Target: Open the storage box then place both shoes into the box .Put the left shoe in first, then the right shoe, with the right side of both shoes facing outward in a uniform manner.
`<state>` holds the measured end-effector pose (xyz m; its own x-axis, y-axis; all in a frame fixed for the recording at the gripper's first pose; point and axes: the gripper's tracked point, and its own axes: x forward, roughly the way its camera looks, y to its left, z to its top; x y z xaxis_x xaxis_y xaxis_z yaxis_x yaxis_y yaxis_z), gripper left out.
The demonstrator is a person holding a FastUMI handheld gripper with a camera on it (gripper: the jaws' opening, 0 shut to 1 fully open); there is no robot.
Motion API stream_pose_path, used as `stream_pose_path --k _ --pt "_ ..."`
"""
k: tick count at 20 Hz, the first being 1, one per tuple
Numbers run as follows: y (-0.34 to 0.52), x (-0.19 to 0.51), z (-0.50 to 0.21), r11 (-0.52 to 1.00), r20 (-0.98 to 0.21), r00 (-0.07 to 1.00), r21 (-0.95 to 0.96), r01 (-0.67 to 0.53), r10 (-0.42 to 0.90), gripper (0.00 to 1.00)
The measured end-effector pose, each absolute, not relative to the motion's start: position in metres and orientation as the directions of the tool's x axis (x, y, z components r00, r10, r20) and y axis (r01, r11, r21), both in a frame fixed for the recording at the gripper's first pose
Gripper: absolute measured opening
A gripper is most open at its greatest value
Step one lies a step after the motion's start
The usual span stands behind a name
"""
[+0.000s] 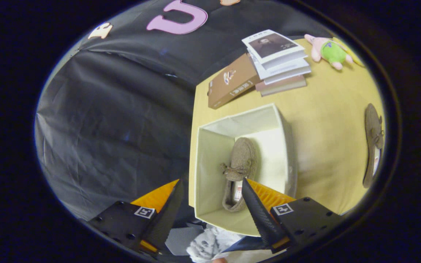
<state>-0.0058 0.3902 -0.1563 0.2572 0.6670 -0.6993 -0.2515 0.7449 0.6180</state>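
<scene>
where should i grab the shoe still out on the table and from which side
Judging by its pose, grip the shoe on the table across its narrow heel collar, coming straight down from above. It lies flat, sole down, apart from the box, so both sides are free. The gripper hangs open over the box.

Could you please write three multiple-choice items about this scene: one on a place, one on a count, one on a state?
1. Where is the second shoe?
A. on the table beside the storage box
B. on the books
C. between the jaws

2. How many shoes lie inside the storage box?
A. none
B. one
C. two

3. How is the gripper?
A. shut on a shoe
B. shut on the box wall
C. open, holding nothing

Answers: 1 A, it rests on the yellow table, apart from the box. 2 B, a single shoe in the box is seen. 3 C, the jaws stand wide apart above the box.
</scene>
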Motion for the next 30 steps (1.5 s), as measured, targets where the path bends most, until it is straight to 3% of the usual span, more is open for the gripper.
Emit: stream_pose_path --k 8,14,20,30 --pt "0.258 0.061 -0.136 0.829 -0.715 0.422 0.505 -0.240 0.558 1.00" --pt "0.159 0.081 -0.162 0.908 -0.778 0.469 0.373 -0.191 0.418 1.00" --pt "0.088 0.082 -0.213 0.957 -0.856 0.429 0.246 -0.152 0.288 1.00" --pt "0.029 0.083 -0.301 0.978 -0.942 0.310 0.069 -0.197 0.129 0.99"
